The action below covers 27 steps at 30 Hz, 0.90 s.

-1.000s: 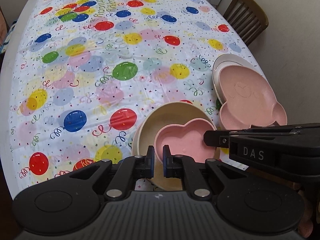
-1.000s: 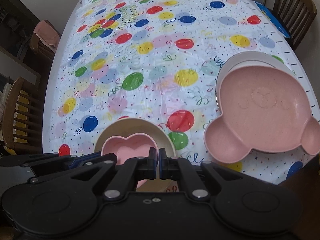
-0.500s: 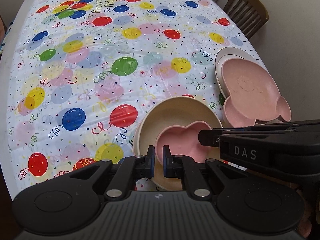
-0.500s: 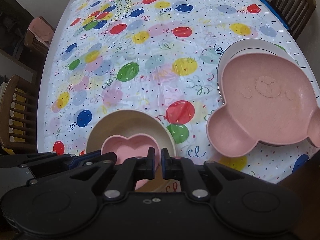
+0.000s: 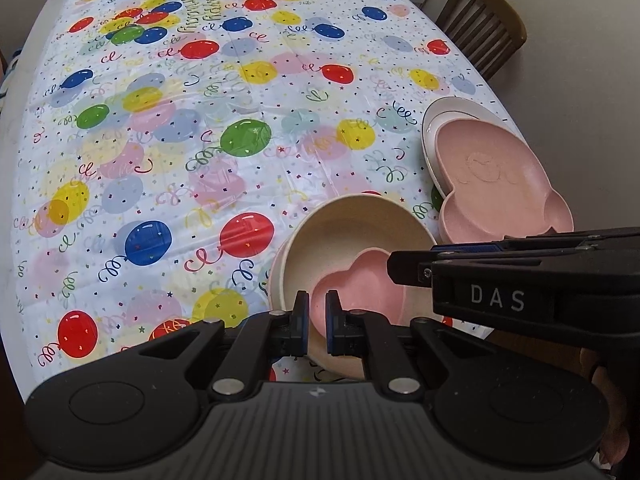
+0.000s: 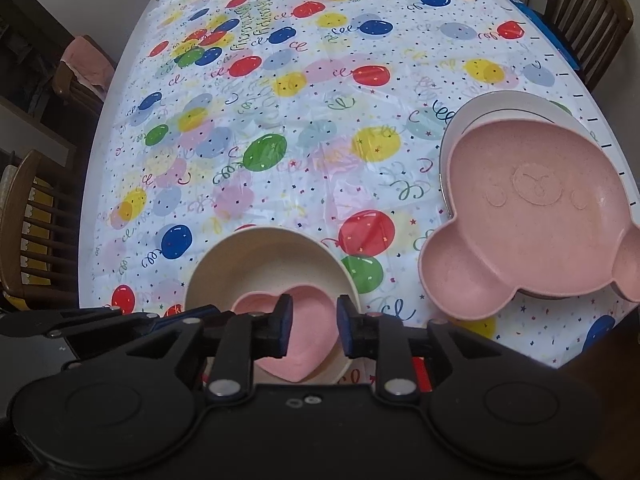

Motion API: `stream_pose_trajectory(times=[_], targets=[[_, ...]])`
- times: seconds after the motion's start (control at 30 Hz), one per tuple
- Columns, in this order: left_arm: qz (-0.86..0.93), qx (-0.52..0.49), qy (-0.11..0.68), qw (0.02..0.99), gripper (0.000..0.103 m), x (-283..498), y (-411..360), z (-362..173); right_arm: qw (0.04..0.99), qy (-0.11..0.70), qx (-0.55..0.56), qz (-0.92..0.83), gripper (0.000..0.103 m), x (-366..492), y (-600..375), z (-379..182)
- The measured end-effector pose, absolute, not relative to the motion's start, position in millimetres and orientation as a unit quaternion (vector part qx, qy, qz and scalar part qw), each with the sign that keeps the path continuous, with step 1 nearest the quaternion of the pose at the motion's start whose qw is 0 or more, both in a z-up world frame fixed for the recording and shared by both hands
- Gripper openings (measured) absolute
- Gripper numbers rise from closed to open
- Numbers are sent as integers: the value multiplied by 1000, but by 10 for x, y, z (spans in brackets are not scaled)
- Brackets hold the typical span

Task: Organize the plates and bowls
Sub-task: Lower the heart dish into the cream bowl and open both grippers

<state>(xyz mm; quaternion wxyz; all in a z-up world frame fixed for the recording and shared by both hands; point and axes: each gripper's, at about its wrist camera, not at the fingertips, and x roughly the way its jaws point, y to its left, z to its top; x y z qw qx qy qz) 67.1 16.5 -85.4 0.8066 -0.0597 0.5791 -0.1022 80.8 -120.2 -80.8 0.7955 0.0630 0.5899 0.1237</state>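
Observation:
A pink heart-shaped bowl (image 5: 352,292) (image 6: 308,332) lies inside a cream round bowl (image 5: 344,232) (image 6: 260,256) near the table's front edge. My left gripper (image 5: 317,326) is shut on the cream bowl's near rim. My right gripper (image 6: 312,330) is open just above the heart bowl, its fingers (image 6: 282,330) apart; it also shows side-on in the left wrist view (image 5: 412,268). A pink bear-face divided plate (image 5: 496,180) (image 6: 536,216) rests on a white round plate (image 5: 452,112) (image 6: 500,104) at the right.
The table carries a balloon-print cloth (image 5: 240,136) (image 6: 280,128). Wooden chairs stand at the far right (image 5: 484,28) (image 6: 588,12) and at the left (image 6: 32,216). The table's right edge runs close to the stacked plates.
My right gripper has opened, having been shut over the heart bowl. The heart bowl now lies loose in the cream bowl. My left gripper keeps its hold.

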Motion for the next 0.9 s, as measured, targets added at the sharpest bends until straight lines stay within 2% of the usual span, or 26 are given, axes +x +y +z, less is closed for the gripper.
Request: stream_pose_trajectory(times=[0.4,0.6,0.7,0.8,0.83,0.9], targets=[[-119,-51,553,823,8,611,188,-675,813,564,62,132,38,690,-1271,-613],[-125,-47,542,830,14,577,188,-625,827,544,58,133,49,596,-1336,-506],[-126,-47,539,831,26,568,188,-621,833,535,58,131,58,562,-1378,-467],[-128,-43,535,834,46,553,170,-620,837,529,58,129,65,530,-1421,-446],[-128,-42,532,836,55,547,164,-618,838,528,58,128,67,519,-1438,-441],[-131,-40,528,838,60,544,144,-611,840,524,59,125,73,494,-1473,-432]])
